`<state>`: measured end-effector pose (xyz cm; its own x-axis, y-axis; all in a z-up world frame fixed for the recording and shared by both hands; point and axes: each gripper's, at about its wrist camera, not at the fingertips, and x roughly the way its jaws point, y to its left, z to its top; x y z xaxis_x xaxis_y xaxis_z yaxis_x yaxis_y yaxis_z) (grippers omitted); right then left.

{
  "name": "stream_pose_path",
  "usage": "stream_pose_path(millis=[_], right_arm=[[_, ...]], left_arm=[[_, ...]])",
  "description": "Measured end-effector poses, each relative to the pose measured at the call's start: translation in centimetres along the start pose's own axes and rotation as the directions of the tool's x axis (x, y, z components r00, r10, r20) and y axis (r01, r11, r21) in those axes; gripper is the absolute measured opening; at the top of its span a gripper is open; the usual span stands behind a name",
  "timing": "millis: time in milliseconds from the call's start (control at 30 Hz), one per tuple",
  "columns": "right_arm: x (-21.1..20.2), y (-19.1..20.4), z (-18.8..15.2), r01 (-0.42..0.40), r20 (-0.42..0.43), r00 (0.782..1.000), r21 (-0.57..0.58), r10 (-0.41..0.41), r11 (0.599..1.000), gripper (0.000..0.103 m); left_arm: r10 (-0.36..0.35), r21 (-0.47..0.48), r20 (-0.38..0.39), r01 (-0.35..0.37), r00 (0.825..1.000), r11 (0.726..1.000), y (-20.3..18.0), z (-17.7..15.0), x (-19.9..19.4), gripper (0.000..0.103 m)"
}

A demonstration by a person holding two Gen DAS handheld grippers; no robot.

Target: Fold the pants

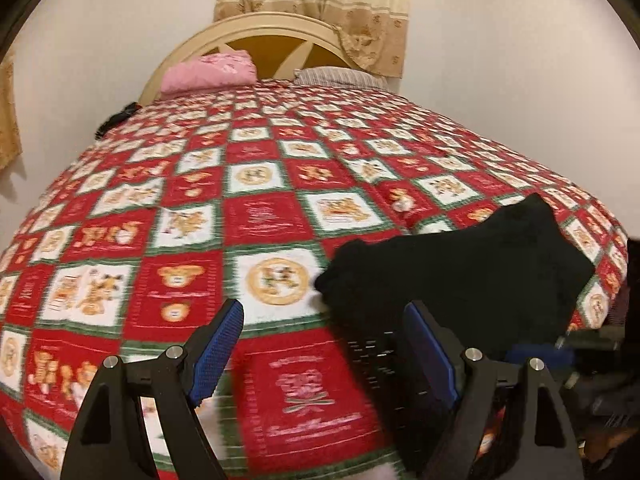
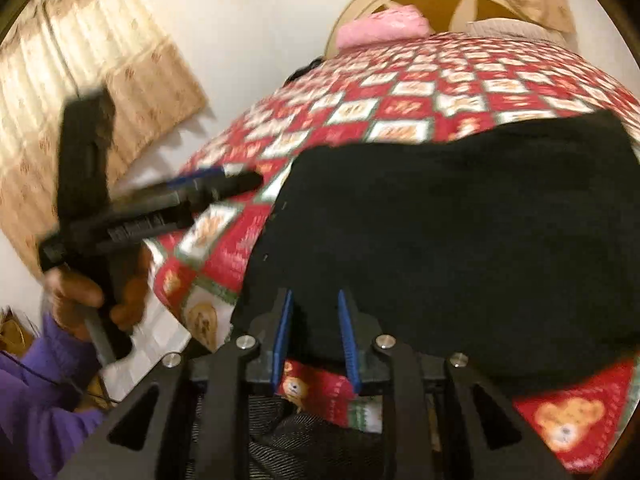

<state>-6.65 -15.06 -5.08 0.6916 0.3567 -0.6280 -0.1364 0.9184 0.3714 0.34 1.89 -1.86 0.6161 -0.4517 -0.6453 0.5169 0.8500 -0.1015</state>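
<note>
On the bed's near right corner lies one folded pair of black fabric pants, resting on the red, white and green checked quilt. Only the right wrist view shows the person's hand holding the left gripper, spread wide and empty. Right gripper stands partly parted over the pants' near edge; whether it touches is unclear.
</note>
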Motion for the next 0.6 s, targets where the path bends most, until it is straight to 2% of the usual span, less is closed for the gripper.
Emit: stream_pose_path(millis=[67, 100, 133, 200, 267, 333, 367, 400, 433, 533, 600], right_arm=[[-2.5, -1.5, 0.7, 0.008, 0.092, 0.996, 0.070, -0.015, 0.997, 0.051], [-3.4, -2.1, 0.9, 0.016, 0.127, 0.991, 0.102, -0.029, 0.995, 0.076], [-4.4, -2.9, 1.1, 0.025, 0.171, 0.984, 0.138, -0.049, 0.990, 0.085], [-6.6, -4.6, 1.6, 0.022, 0.255, 0.964, 0.206, -0.075, 0.978, 0.085], [-7.9, -5.7, 2.0, 0.048, 0.285, 0.951, 0.235, -0.116, 0.971, 0.085], [-9.0, -6.0, 2.3, 0.133, 0.312, 0.928, 0.239, -0.205, 0.962, 0.085], [-9.5, -6.2, 2.3, 0.210, 0.327, 0.902, 0.237, -0.281, 0.949, 0.085], [-9.9, -6.4, 2.3, 0.257, 0.333, 0.884, 0.240, -0.328, 0.936, 0.085], [-9.9, -6.6, 2.3, 0.281, 0.331, 0.875, 0.246, -0.353, 0.927, 0.085], [-9.8, -8.3, 2.4, 0.312, 0.319, 0.863, 0.275, -0.392, 0.910, 0.085], [-9.4, -9.4, 2.3, 0.362, 0.303, 0.844, 0.286, -0.442, 0.887, 0.085]], left_arm=[[-0.027, -0.010, -0.012, 0.027, 1.000, 1.000, -0.5, 0.0, 0.3, 0.083], [-0.033, -0.017, -0.022, 0.032, 0.999, 0.999, -0.7, -0.1, 0.5, 0.083], [-0.029, -0.028, -0.028, 0.029, 0.999, 0.999, -0.9, -0.3, 0.7, 0.083], [-0.007, -0.044, -0.030, 0.006, 1.000, 0.999, -0.9, -0.6, 0.9, 0.083], [-0.001, -0.061, -0.032, -0.001, 0.999, 0.998, -0.8, -0.9, 1.0, 0.083], [-0.016, -0.094, -0.047, 0.011, 0.999, 0.996, -0.4, -1.0, 1.3, 0.083], [-0.029, -0.125, -0.060, 0.021, 0.998, 0.992, -0.1, -1.1, 1.6, 0.083], [-0.035, -0.146, -0.070, 0.024, 0.997, 0.989, 0.1, -1.2, 1.8, 0.083], [-0.037, -0.167, -0.082, 0.023, 0.996, 0.986, 0.3, -1.3, 2.1, 0.083], [-0.043, -0.215, -0.117, 0.017, 0.992, 0.977, 0.7, -1.7, 2.8, 0.083], [-0.048, -0.238, -0.125, 0.017, 0.991, 0.971, 0.7, -2.0, 3.0, 0.083]])
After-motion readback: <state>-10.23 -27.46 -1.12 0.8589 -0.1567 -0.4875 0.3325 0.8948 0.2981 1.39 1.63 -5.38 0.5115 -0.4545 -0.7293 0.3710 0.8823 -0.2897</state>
